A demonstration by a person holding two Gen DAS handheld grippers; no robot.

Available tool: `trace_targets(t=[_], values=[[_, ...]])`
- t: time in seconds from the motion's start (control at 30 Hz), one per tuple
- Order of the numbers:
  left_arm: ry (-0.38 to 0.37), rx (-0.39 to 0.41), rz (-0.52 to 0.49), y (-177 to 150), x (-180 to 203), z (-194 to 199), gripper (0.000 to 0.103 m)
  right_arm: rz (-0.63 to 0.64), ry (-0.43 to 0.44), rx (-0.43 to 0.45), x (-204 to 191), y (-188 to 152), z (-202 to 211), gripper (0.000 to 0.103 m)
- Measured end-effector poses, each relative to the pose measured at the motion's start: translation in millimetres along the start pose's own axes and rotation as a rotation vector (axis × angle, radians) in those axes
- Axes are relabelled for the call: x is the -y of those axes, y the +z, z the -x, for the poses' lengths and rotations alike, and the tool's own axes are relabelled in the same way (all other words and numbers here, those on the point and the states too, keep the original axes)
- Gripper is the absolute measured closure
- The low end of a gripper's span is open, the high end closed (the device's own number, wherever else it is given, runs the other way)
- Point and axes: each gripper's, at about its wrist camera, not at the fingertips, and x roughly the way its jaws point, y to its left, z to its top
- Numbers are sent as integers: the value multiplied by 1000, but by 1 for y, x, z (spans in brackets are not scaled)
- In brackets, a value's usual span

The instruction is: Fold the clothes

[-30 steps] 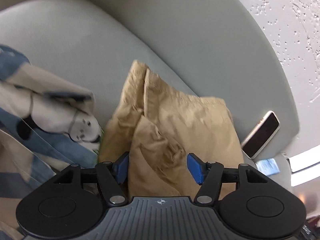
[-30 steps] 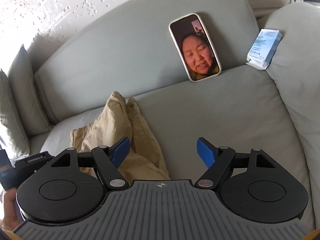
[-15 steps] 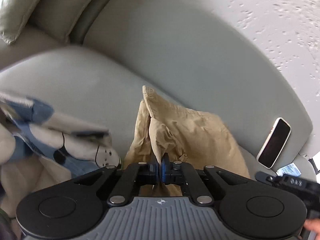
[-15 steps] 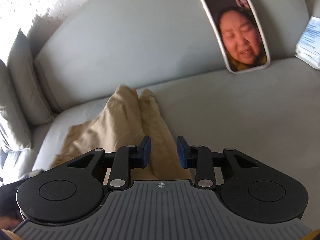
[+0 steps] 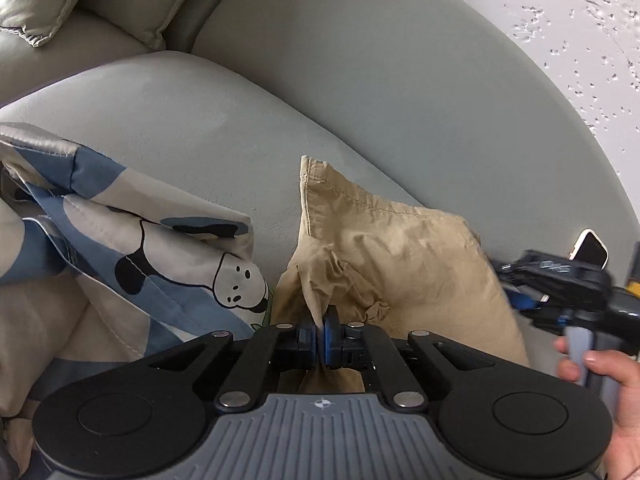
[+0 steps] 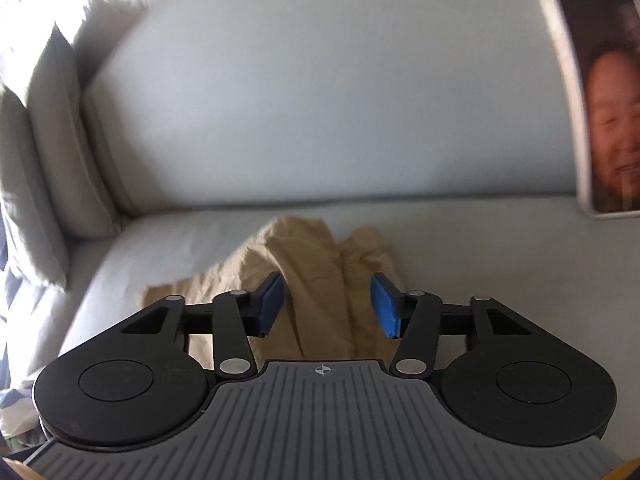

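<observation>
Left gripper now clamped on tan garment; sofa beneath.

Tan garment: thin woven cloth, matt, creased, w/ stitched hem. Sofa: grey-green upholstery, smooth, matt, looks like soft leather or sim. Printed fabric: smooth cloth w/ slight sheen, blue/cream, dog print. Left gripper: matt black plastic body, ribbed grey top, shiny metal pivot pins, blue rubbery pads. Phone: glossy glass screen, pale case. Wall: white, rough speckled finish.
</observation>
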Motion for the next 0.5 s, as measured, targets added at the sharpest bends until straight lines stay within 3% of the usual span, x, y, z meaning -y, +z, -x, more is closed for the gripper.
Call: trace_targets(t=[0.07,0.1,0.13,0.17,0.2,0.4,0.5], values=[[2,-1,-5,-1,2,2,101,35,-11,10,-6,-5,-3,49],[2,-1,-7,-2,3,3,101,52,-16,14,-9,-7,-4,55],[2,-2,-7,0,3,2,101,69,-22,19,-12,-10,-6,79],[3,-2,-9,0,4,2,101,89,-21,25,-15,-13,-5,92],[2,-1,-11,0,4,2,101,110,-31,34,-18,-16,-2,98],[-19,33,-52,1,10,5,101,211,-161,176,-26,-22,33,102],[-17,37,-88,0,14,4,101,156,-145,200,-17,-17,48,103]])
